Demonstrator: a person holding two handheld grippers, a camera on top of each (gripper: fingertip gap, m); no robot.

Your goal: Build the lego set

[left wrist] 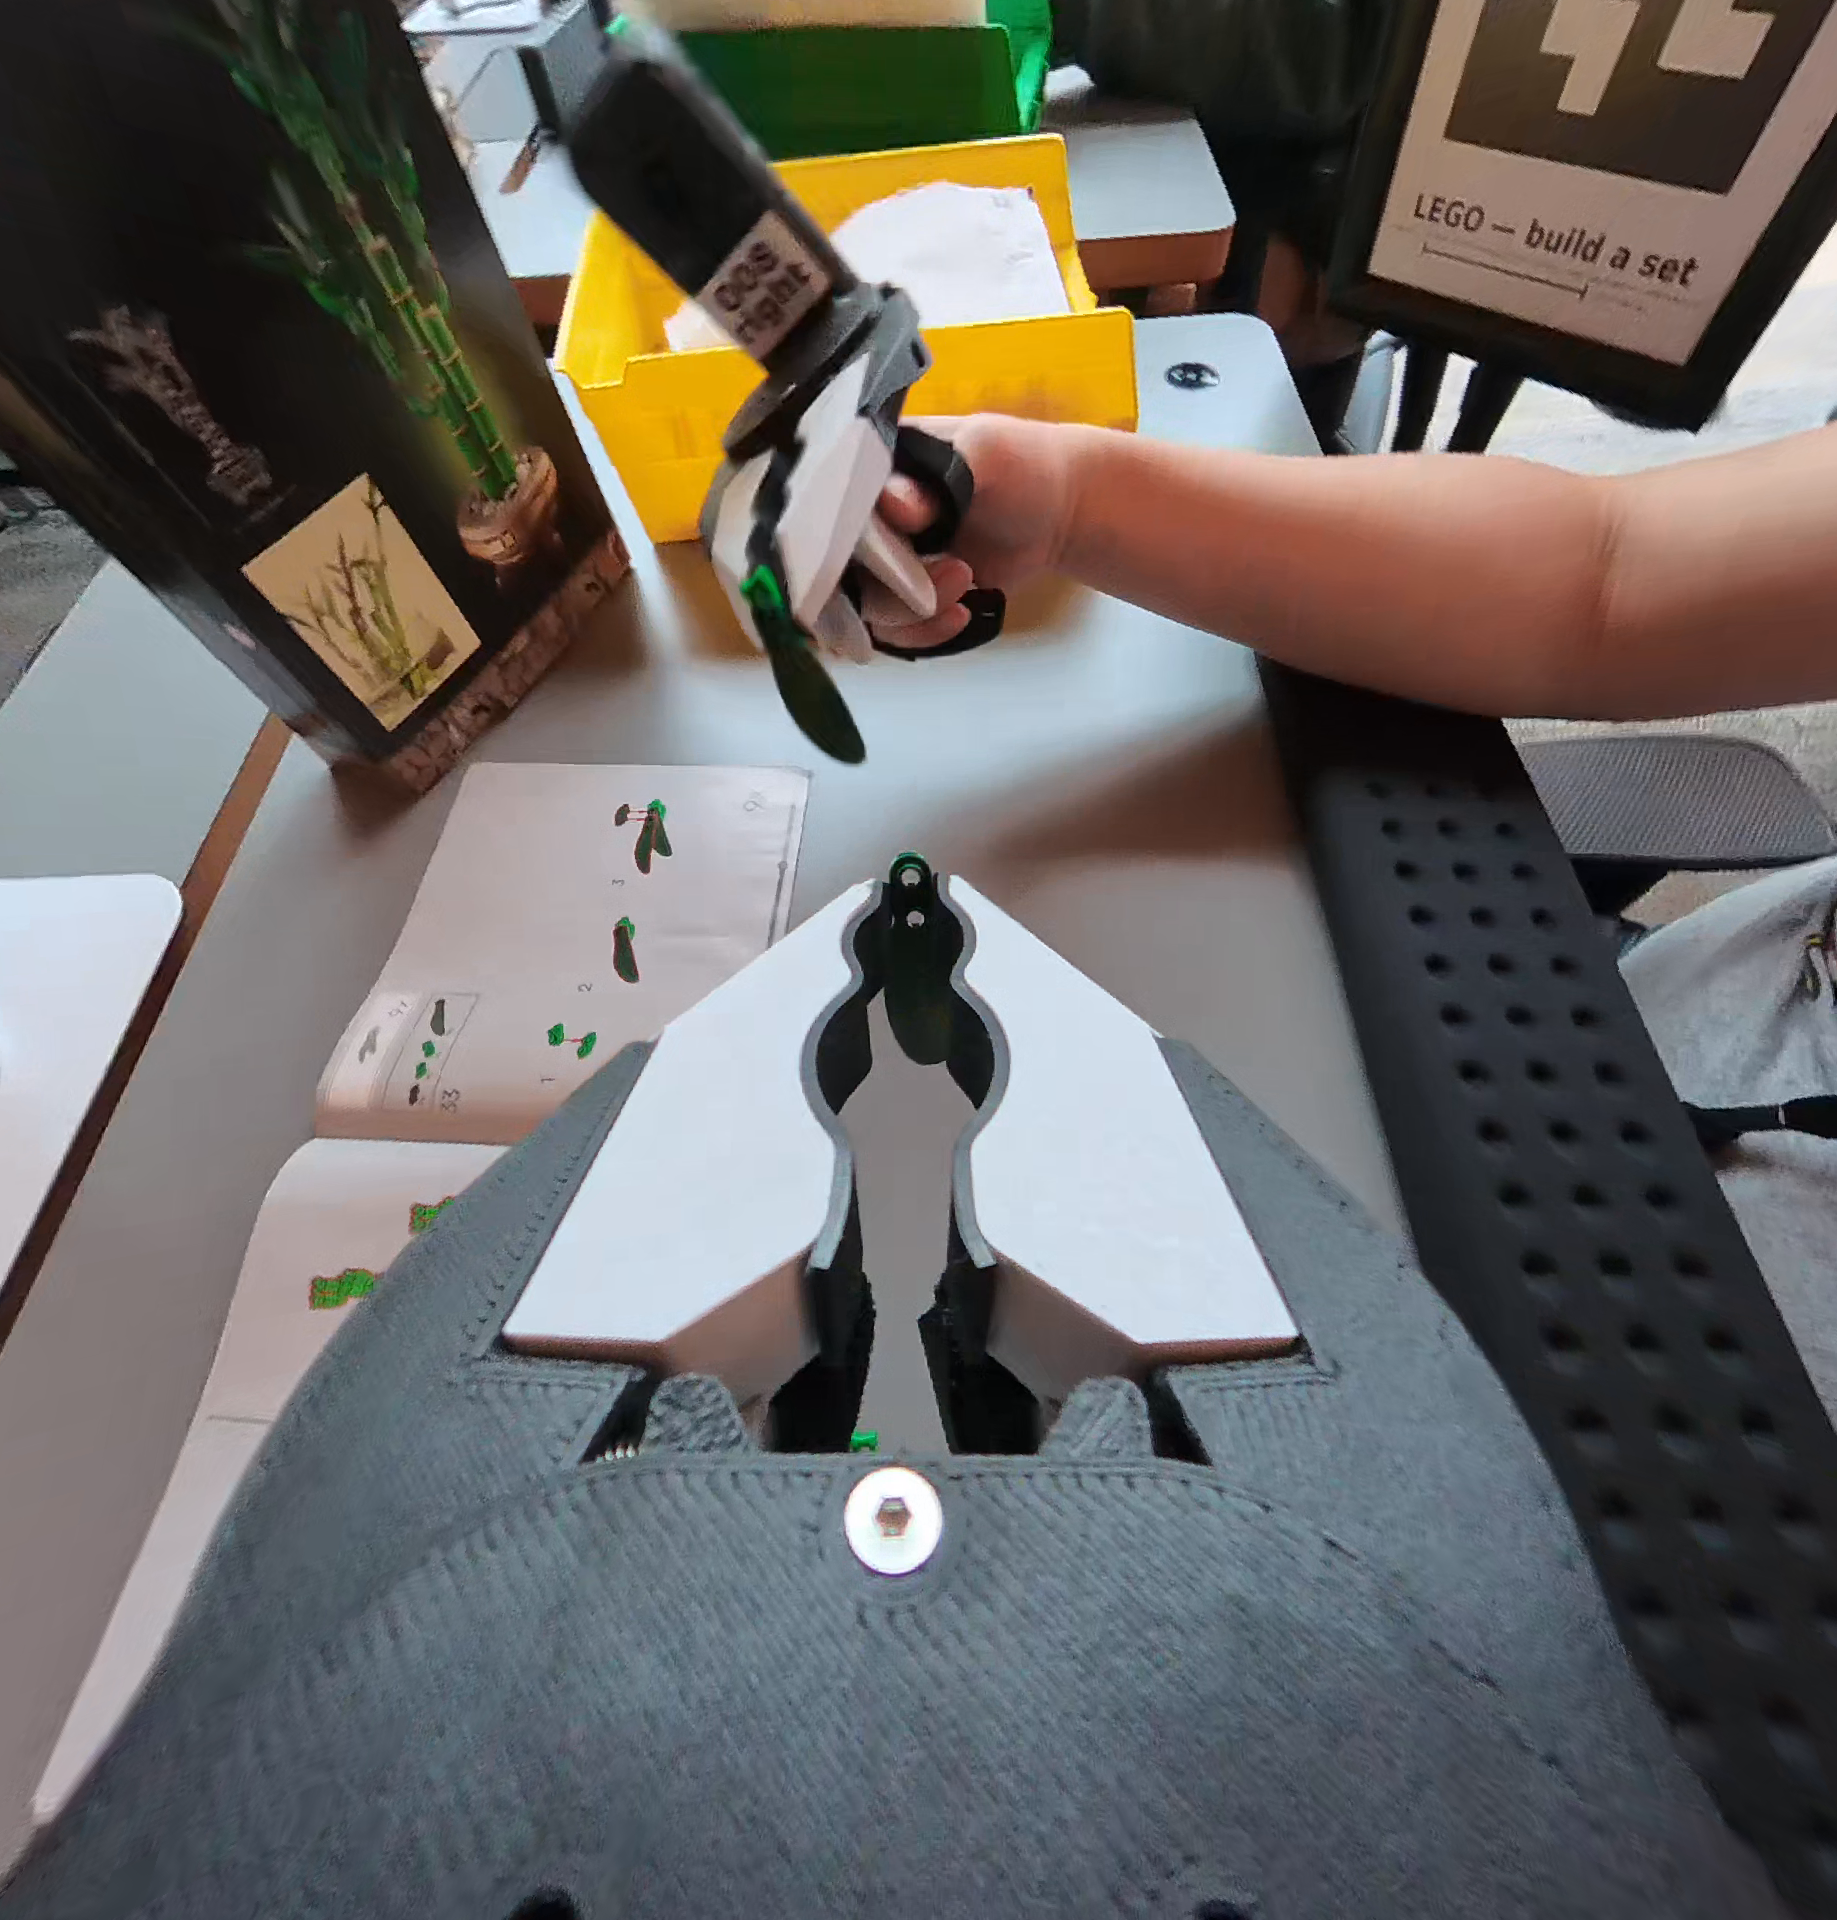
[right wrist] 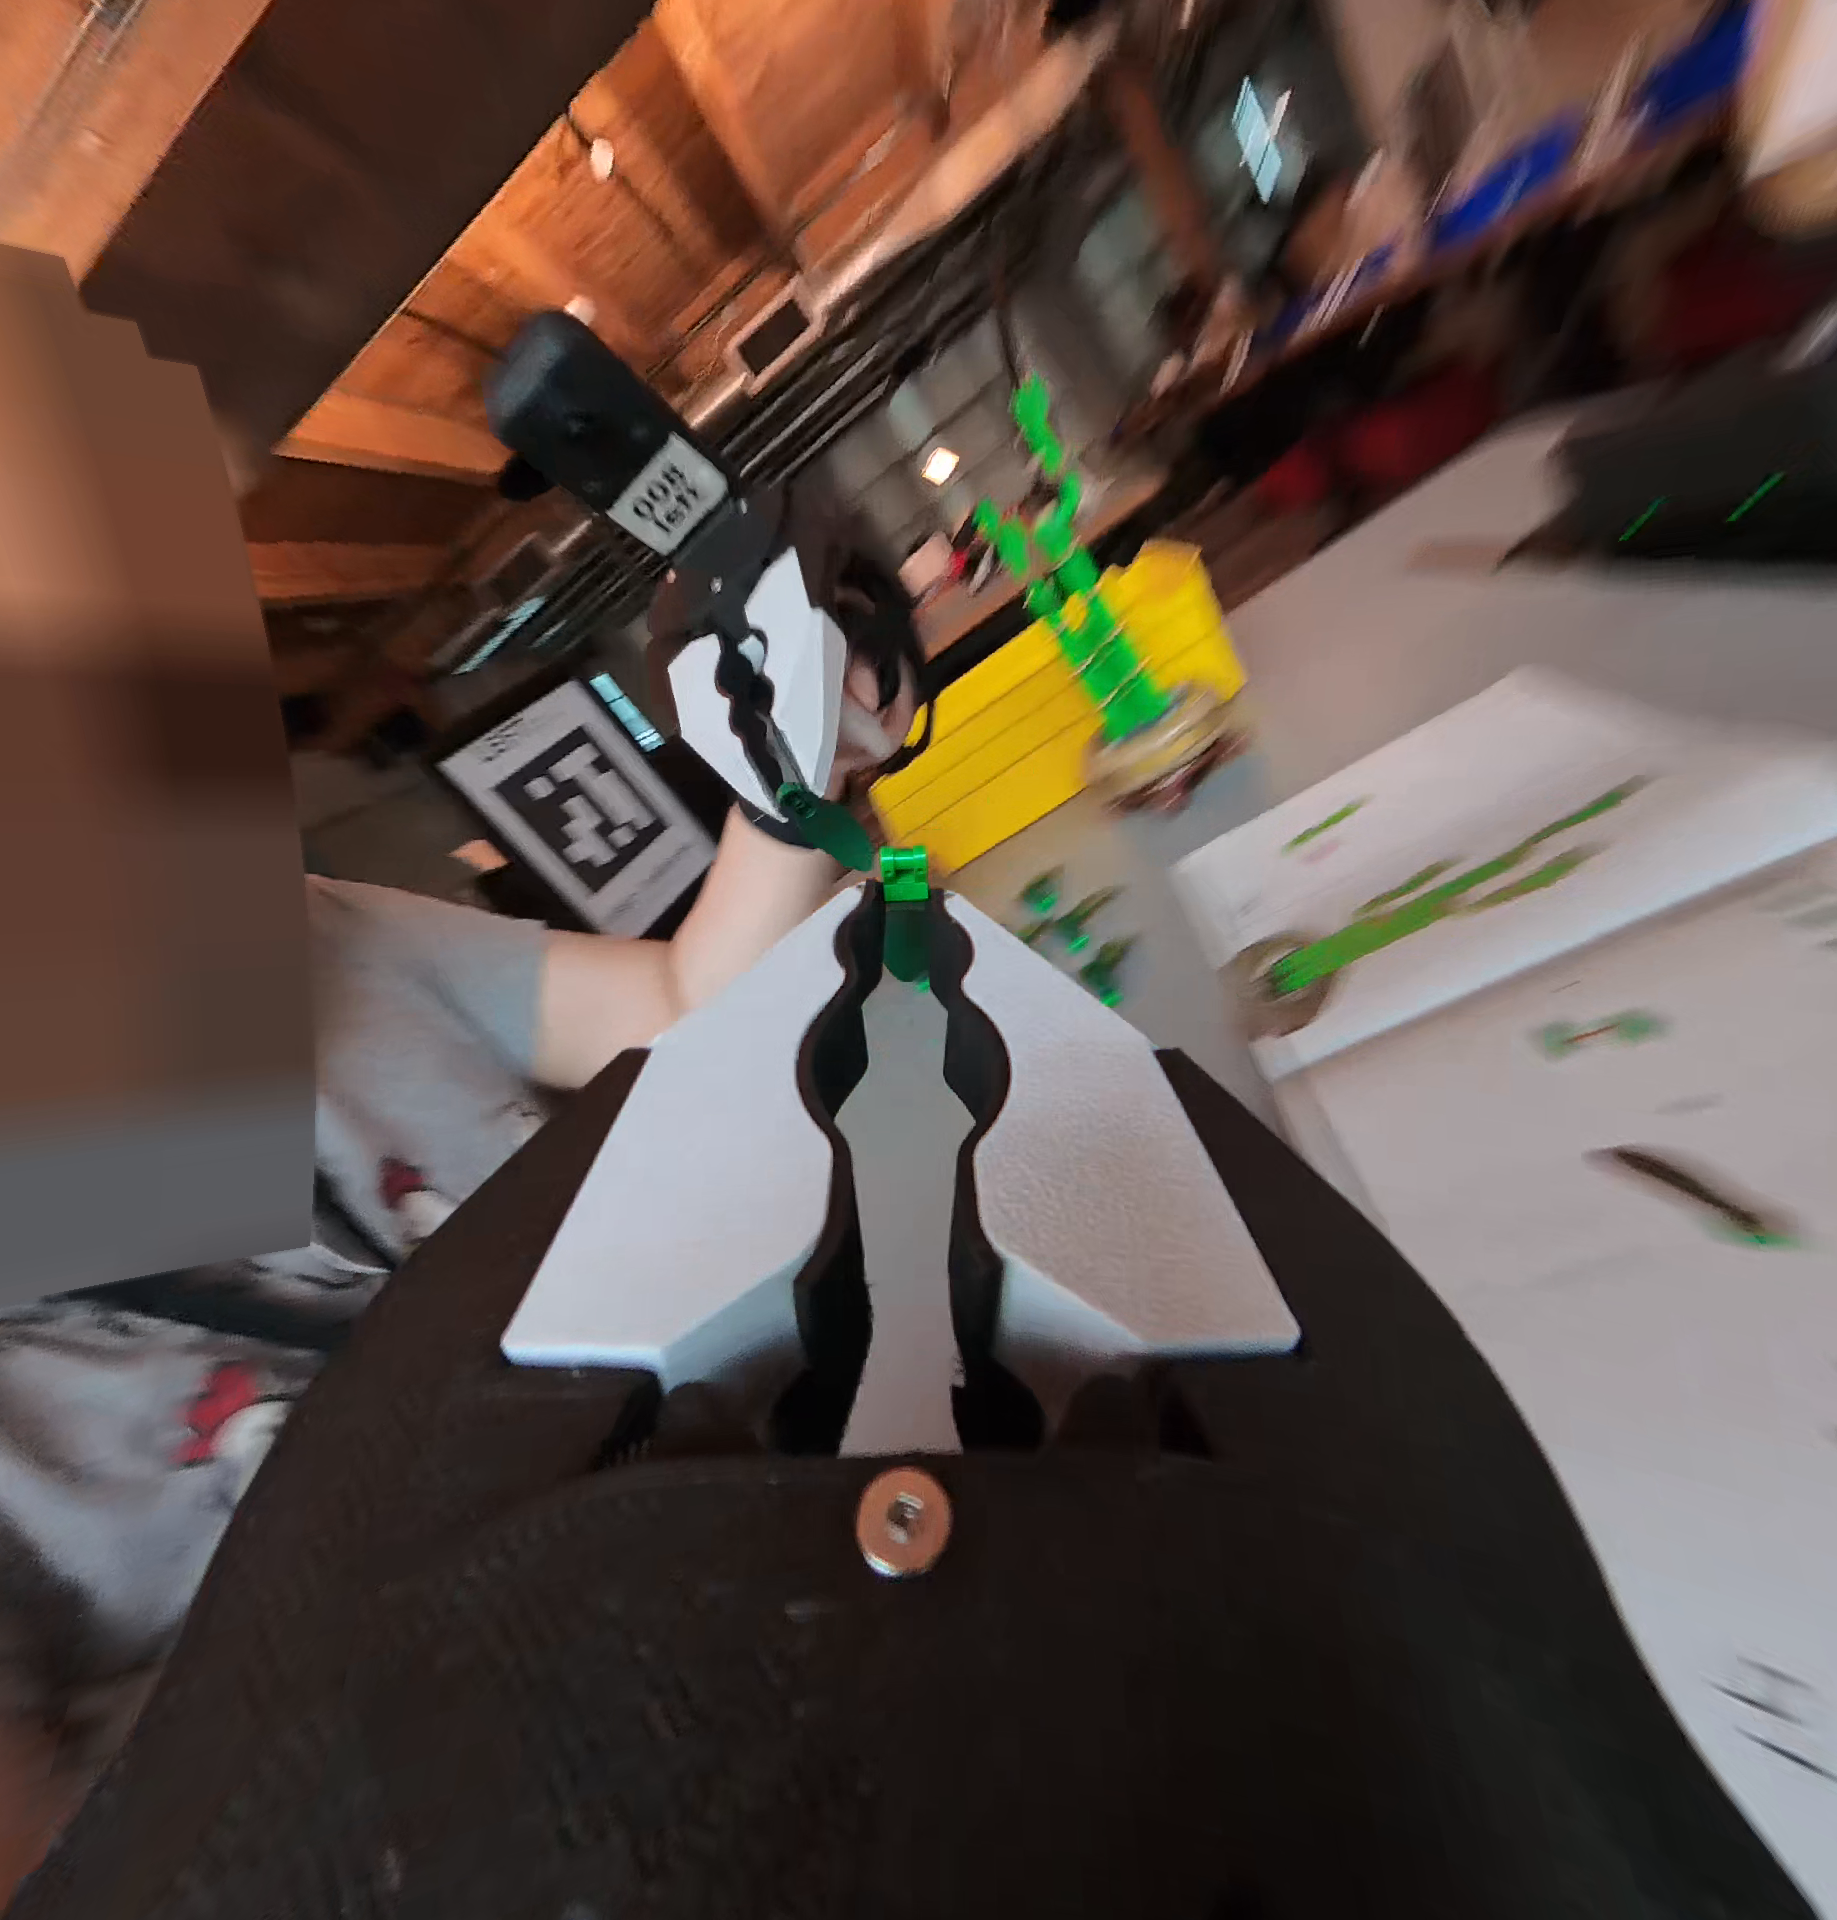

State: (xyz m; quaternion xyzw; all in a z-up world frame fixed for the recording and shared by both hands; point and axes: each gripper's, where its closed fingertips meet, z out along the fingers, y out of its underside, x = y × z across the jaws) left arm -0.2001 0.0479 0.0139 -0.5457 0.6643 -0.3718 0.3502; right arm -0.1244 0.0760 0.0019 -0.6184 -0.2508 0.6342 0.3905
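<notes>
In the left wrist view my left gripper (left wrist: 909,899) is shut on a dark green leaf piece (left wrist: 919,1003) with a bright green end poking out past the tips. Above it, a hand holds my right gripper (left wrist: 766,608), shut on a second dark green leaf (left wrist: 820,701) with a bright green clip; this leaf hangs down over the table. In the blurred right wrist view my right gripper (right wrist: 898,904) holds the leaf by its bright green clip (right wrist: 903,871). The left gripper (right wrist: 786,795) with its leaf (right wrist: 831,828) is just beyond, the two pieces close together.
An open instruction booklet (left wrist: 581,935) lies on the grey table (left wrist: 1049,727). The set's box (left wrist: 270,416) stands at left, a yellow bin (left wrist: 862,395) behind. A black perforated chair back (left wrist: 1516,1039) is at right. A green bamboo model (right wrist: 1090,623) stands blurred by the yellow bin (right wrist: 997,748). Spacing between my two grippers at the tips: around 9 cm.
</notes>
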